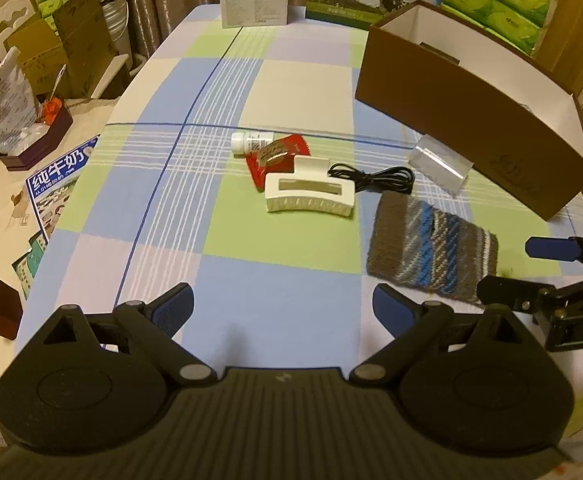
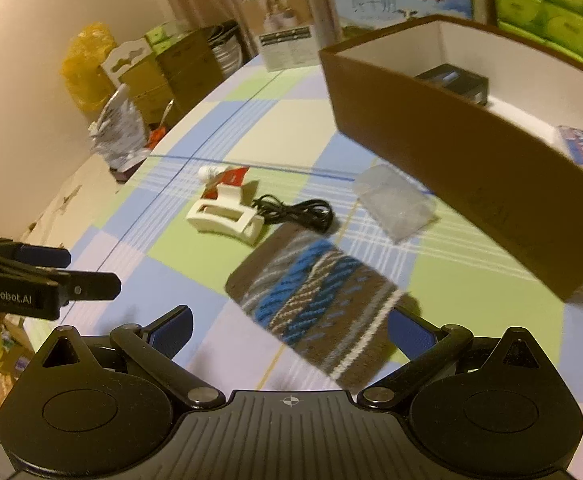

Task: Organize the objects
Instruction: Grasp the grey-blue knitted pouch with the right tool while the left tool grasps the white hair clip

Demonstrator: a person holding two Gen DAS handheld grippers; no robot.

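At the lower centre of the frame, the right gripper (image 2: 289,334) is spreading its fingers around the knitted pouch (image 2: 317,300); the left gripper (image 1: 283,308) is hovering released over the table (image 1: 275,272).

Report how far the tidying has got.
Done: a dark box and a blue packet lie in the brown box. In hand: nothing; both grippers open, right gripper nearing the knitted pouch. Left: pouch, cable, white clip, bottle, red packet, clear bag.
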